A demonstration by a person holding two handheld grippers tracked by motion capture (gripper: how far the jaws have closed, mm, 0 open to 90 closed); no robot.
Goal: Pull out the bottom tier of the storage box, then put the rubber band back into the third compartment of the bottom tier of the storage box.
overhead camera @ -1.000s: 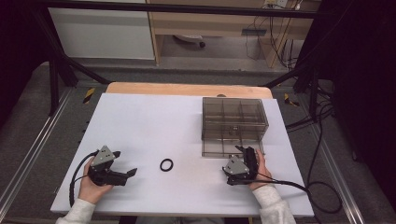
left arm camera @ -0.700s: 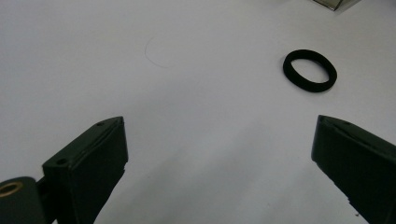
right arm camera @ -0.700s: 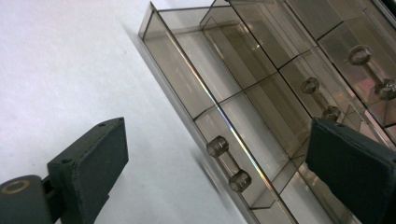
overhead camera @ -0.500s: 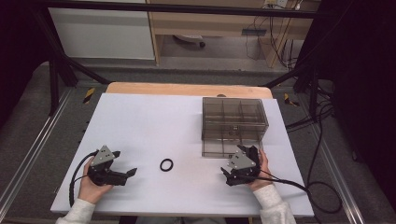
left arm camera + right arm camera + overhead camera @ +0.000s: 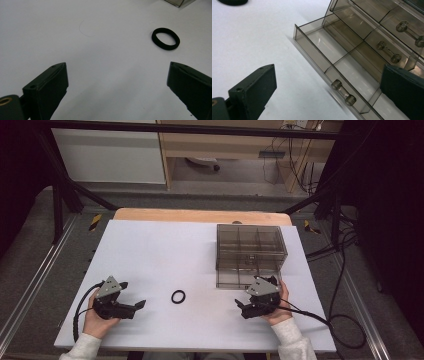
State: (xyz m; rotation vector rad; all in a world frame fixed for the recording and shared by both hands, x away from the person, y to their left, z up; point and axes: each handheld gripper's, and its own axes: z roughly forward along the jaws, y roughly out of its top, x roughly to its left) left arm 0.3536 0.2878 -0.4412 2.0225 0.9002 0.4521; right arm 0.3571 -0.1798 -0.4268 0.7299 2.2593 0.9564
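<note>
A small black ring [image 5: 178, 296] lies flat on the white table top [image 5: 160, 250], between the two hands. My left gripper [image 5: 136, 301] rests at the near left, pointing right at the ring [image 5: 165, 38], jaws wide open with nothing between them [image 5: 117, 82]. My right gripper [image 5: 242, 307] sits just in front of a smoky clear drawer cabinet [image 5: 250, 245]. Its jaws have just been opening and stand wide [image 5: 329, 85], pressing on nothing. Ahead of them the bottom drawer [image 5: 337, 57] is pulled partly out, its clear bar handle [image 5: 343, 93] free.
The cabinet holds several drawers; the upper ones [image 5: 372, 27] are pushed in. A cable [image 5: 320, 320] trails from the right gripper off the table's right edge. A wooden strip [image 5: 200, 215] borders the far side, with metal rails [image 5: 35, 280] on either side.
The right gripper has shifted slightly in front of the cabinet. The left gripper and the ring have not moved.
</note>
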